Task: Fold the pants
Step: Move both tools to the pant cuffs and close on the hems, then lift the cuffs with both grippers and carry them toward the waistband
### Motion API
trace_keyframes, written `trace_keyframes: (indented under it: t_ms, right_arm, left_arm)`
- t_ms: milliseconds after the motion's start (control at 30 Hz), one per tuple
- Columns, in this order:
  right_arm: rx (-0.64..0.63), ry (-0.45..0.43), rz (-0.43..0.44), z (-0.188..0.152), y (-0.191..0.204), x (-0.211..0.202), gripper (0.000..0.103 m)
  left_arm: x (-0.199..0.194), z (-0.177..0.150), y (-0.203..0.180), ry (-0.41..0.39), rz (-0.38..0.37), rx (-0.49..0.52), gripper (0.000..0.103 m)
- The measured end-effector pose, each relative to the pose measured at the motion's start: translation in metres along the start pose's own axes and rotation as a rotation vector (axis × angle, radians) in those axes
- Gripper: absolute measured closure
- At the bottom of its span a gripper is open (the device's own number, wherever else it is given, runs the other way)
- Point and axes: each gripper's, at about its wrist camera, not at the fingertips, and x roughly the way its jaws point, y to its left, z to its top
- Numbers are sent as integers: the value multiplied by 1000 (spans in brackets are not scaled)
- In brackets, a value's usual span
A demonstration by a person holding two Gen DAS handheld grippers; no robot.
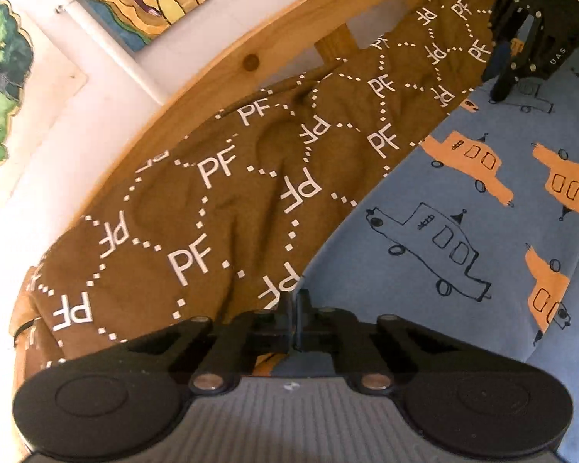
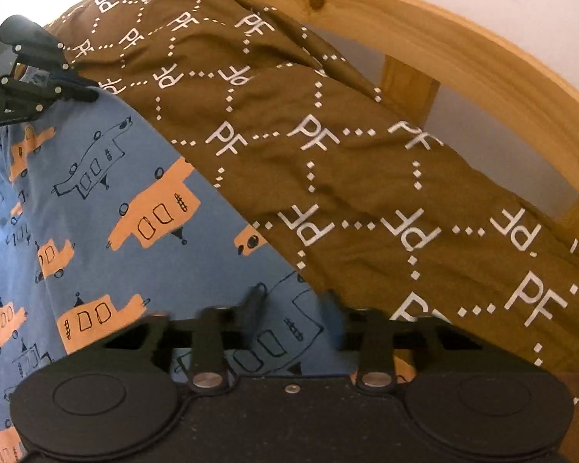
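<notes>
Many white "PF" letters (image 1: 217,168) across brown blanket (image 1: 166,231)

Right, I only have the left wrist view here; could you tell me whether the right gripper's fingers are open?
Observer: Yes, in the right wrist view the right gripper has its fingers apart, over the pants.
Operator: Thank you. Where is it relative to the blanket?
Observer: The finger on the picture's right is at the blanket edge; the other is over pants alone.
Operator: And the gripper I'm watching from?
Observer: Seen from there, the left gripper has its tip at the far pants edge, beside the blanket; a pinch I cannot confirm.
</notes>
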Motion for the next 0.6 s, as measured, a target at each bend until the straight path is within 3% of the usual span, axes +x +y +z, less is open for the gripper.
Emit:
trace_keyframes:
  t_ms: [100,333,433,600]
  right_arm:
    - [-35,-10,-42,0,8,-1,102]
    - [-69,-173,-247,24,21,-28,103]
    - [-47,-253,-320,40,16,-32,103]
    - [-25,-177,-338,52,9,13,102]
  left_arm:
    - [-9,2,-1,-23,50,-18,103]
    - [-24,22,17,-96,192,-126,102]
    - [-14,32,29,-80,233,-190,102]
    - [23,34,27,18,254,-188,97]
